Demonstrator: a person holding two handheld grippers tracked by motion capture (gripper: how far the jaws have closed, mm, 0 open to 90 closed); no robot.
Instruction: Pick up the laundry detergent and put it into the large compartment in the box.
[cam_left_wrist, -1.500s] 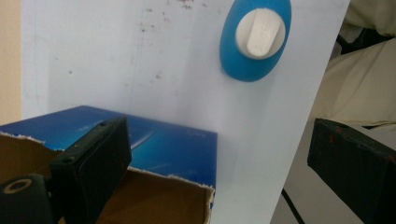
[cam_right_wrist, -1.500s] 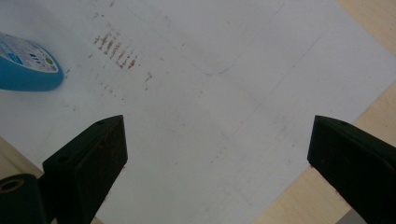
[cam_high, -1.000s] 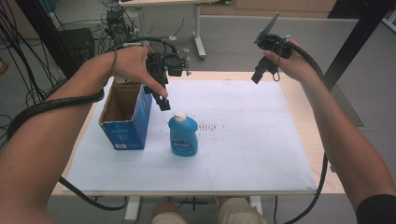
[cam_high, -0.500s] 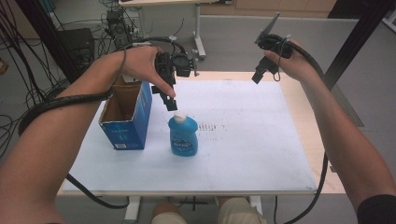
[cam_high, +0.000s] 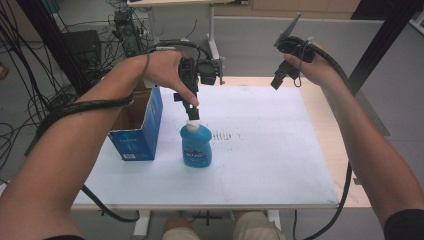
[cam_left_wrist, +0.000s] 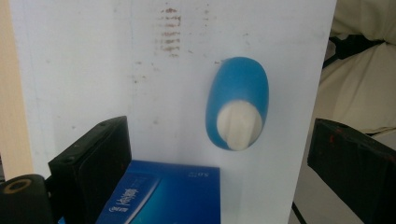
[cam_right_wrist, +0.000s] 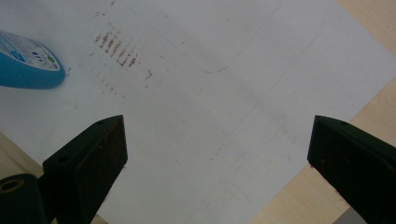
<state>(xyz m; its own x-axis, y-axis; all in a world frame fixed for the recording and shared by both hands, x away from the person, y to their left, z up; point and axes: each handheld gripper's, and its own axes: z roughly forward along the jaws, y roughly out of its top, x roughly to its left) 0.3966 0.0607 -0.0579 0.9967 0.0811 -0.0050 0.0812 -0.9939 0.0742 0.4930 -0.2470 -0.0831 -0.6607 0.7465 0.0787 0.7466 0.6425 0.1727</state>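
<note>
High view is showing us holding the left gripper (cam_high: 191, 111) right above the white cap of the blue bottle (cam_high: 196, 146), which is standing upright on the white mat (cam_high: 270, 150) near the middle of the table, just to the right of the open blue box (cam_high: 137, 125). In the left gripper view we are looking straight down on the bottle (cam_left_wrist: 238, 107); the jaws are standing wide apart on either side of it, gripping nothing, with the box (cam_left_wrist: 163, 193) lying just near of it. We are holding the right gripper (cam_high: 279, 80) up over the far right corner of the mat, well apart from the bottle, and in the right gripper view its jaws are gaping wide over bare mat (cam_right_wrist: 210, 121).
</note>
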